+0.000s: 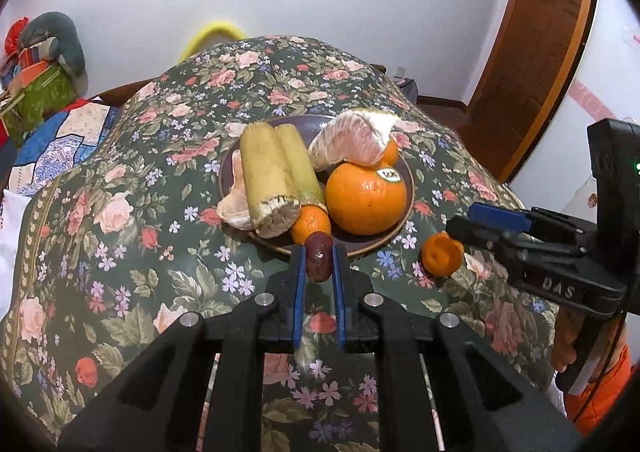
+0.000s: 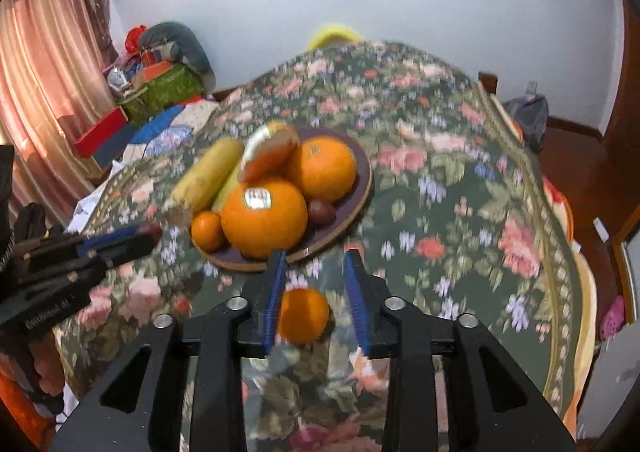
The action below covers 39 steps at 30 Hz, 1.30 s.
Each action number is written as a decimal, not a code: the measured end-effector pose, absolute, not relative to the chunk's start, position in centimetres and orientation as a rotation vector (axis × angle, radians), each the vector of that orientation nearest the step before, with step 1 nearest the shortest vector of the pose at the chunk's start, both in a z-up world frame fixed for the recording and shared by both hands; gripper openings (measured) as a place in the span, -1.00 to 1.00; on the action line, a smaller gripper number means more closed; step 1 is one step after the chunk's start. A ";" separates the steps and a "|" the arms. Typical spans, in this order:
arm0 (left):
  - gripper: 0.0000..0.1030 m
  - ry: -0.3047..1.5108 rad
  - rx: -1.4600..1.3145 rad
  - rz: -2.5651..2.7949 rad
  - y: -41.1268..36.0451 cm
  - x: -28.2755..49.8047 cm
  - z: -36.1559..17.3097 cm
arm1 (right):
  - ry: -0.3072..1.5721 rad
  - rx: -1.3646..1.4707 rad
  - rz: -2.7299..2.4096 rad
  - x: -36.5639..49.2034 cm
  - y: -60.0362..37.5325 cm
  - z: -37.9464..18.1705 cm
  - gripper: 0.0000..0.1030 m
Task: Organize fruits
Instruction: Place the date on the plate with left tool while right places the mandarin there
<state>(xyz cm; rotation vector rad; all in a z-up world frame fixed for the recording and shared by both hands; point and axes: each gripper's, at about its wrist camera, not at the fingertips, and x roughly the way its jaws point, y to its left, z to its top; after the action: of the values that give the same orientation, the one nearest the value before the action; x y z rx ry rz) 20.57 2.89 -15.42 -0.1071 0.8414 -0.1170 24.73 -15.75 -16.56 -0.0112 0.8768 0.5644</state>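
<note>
Fruit sits heaped on a dark round plate (image 1: 404, 172) in the middle of the left wrist frame, on a table (image 1: 120, 232) draped in a floral cloth. We see two pale yellow-green stalk pieces (image 1: 276, 172) lying side by side on the left of the plate, a peeled pomelo segment (image 1: 352, 144) at the upper right of the pile, and a large orange (image 1: 366, 198) with a sticker at the front. A small mandarin (image 1: 310, 224) rests at the near rim, below the stalk ends.

Our left gripper (image 1: 319, 260), at lower centre of that frame, is clamped on a dark red date (image 1: 319, 258), held between the blue pads just at the near rim of the plate and close against the small mandarin.

To the right in the same view, a loose mandarin (image 1: 442, 254) lies on the cloth beside the plate, just at the tip of the right gripper (image 1: 464, 230).

In the right wrist view, which is motion-blurred, our right gripper (image 2: 316, 292) has its jaws spread wide, with that loose mandarin (image 2: 304, 316) lying between the blue pads; we cannot tell whether the left pad touches it. The plate (image 2: 360, 188) lies just above it in the frame, and the left gripper (image 2: 148, 234) reaches in from the left edge.
</note>
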 end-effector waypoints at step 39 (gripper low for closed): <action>-0.77 0.835 -0.082 -0.110 1.9 29.2 -15.5 | 0.859 -0.032 0.515 31.4 -14.2 -17.3 -0.41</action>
<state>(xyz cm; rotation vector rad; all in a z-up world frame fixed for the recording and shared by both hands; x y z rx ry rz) 29.25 1.93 -15.52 -0.0817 0.8346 -0.1100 31.37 -14.19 -17.35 -0.0325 0.8590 0.5149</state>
